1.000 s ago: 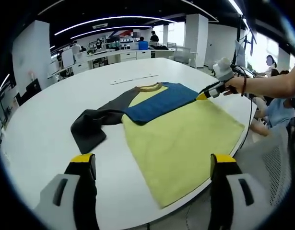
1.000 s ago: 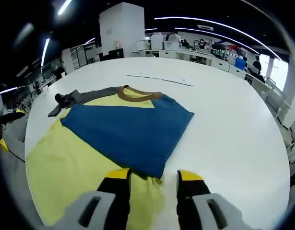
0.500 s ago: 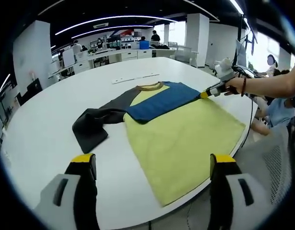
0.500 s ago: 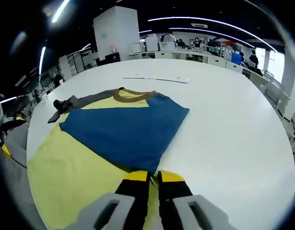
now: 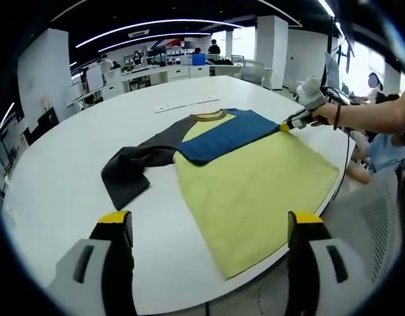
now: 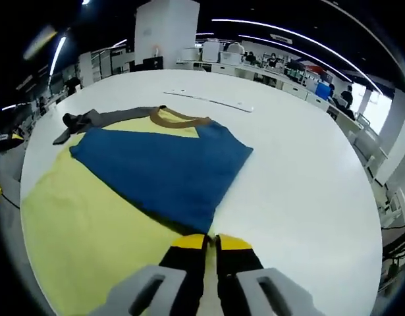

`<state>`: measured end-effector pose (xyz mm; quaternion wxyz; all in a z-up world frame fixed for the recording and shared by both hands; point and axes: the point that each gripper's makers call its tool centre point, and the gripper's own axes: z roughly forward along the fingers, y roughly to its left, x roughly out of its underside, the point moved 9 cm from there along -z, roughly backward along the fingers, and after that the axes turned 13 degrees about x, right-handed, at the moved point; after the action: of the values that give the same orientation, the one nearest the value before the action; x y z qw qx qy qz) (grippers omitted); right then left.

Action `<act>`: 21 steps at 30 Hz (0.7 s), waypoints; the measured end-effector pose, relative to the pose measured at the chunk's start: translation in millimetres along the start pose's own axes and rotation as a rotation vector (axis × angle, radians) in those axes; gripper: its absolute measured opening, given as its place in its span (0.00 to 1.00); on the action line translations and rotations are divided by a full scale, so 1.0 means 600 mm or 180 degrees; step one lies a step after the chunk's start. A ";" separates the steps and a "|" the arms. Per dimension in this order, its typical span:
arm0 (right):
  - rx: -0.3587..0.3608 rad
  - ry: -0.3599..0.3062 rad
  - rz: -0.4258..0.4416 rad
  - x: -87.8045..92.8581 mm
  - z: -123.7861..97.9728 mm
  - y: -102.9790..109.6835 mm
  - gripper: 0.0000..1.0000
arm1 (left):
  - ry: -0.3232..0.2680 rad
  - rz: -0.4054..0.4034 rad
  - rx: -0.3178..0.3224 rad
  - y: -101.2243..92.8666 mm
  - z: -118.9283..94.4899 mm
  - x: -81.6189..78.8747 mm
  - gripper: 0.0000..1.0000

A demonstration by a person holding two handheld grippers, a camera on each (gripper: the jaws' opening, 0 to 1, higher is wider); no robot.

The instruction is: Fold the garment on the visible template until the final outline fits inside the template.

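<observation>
We have the garment [image 5: 248, 178] spread on the white round counter [image 5: 57, 191], its yellow body nearest us, the blue sleeve [image 6: 156, 171] already laid across the chest and the dark grey sleeve [image 5: 133, 174] bunched out to the left, near the brown collar [image 6: 179, 118]. Our right claw [image 6: 203, 240] is pinched closed at the near tip of the blue sleeve, at the garment's right edge; whether fabric is really caught between its jaws we cannot tell for sure, though it looks so. Our left claw [image 5: 205, 227] hangs wide open and empty above the near counter edge, well apart from the cloth. To do this fold well, we judge we should keep the pinch firm, lift only a little, and carry the right edge inward in one flat sweep so the blue layer stays smooth. The left claw could then take the near hem corner. We cannot make out the template outline from here.
</observation>
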<state>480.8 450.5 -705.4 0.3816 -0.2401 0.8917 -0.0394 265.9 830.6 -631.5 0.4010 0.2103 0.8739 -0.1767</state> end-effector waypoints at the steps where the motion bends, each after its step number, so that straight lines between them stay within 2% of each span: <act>1: -0.0005 0.0000 0.0022 0.002 -0.002 0.000 0.02 | 0.0000 -0.0004 -0.0003 0.001 0.000 0.000 0.95; 8: -0.0020 -0.0055 0.0200 0.010 -0.004 -0.003 0.00 | 0.0015 -0.0016 -0.0018 0.003 -0.002 0.003 0.95; 21: -0.0031 -0.0021 0.0203 0.008 0.005 -0.021 0.00 | 0.0020 -0.0027 -0.0048 0.016 0.001 0.000 0.93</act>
<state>485.3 437.6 -707.4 0.3844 -0.2135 0.8979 -0.0221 271.1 838.4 -633.2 0.3991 0.2041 0.8773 -0.1713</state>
